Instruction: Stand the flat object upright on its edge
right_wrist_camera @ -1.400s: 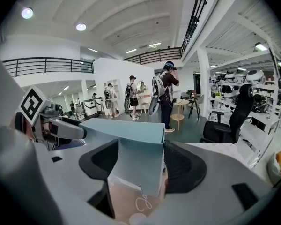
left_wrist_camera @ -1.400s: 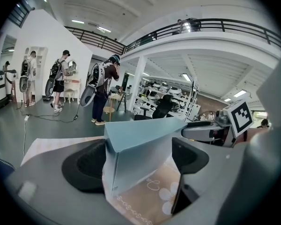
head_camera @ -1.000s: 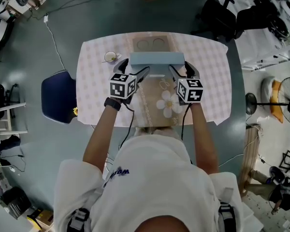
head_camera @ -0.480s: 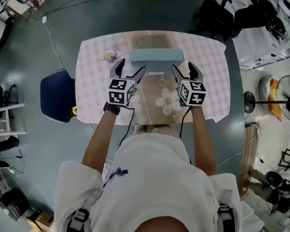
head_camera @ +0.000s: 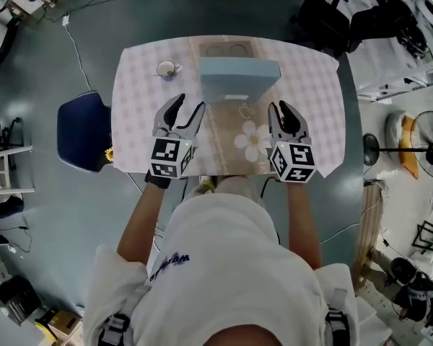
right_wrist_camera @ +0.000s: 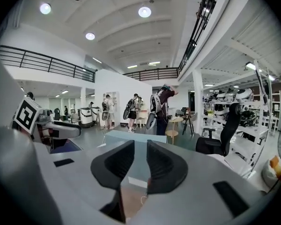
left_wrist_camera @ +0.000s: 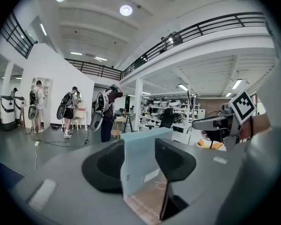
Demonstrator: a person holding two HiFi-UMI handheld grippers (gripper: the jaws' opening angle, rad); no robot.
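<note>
1. Found the light-blue flat box (head_camera: 238,78) upright on its long edge at the 12 o'clock side of the checked table (head_camera: 141,99), just in front of a wooden board (head_camera: 227,49) with two round hollows, broad face turned toward 6 o'clock.
2. Saw the left gripper (head_camera: 190,105) at about 7 o'clock from the box and the right gripper (head_camera: 281,110) at about 5 o'clock, both apart from it and touching nothing.
3. Read the left jaws as partly apart, caught just in closing, with the box only in line behind them and not between the pads.
4. Read the right jaws as nearly together, with a narrow gap, also just in closing and clamped on nothing.
5. Judged the standing itself as done, and the step in hand as getting clear of the box.
6. Called for a slow, straight pull toward 6 o'clock with no sideways sweep, for fear of tipping a thin box on a narrow edge by a light brush at a top corner.
7. Called also for keeping both grippers off the flower-printed runner (head_camera: 254,141), apparently running under the box, to avoid dragging the cloth and shifting the base.
8. Needed some care with the cup (head_camera: 166,68) at 9 o'clock from the box, on the left gripper's side.
9. Advised a short wait with eyes on the top edge, looking for any lean or rocking before counting the task as finished.
</note>
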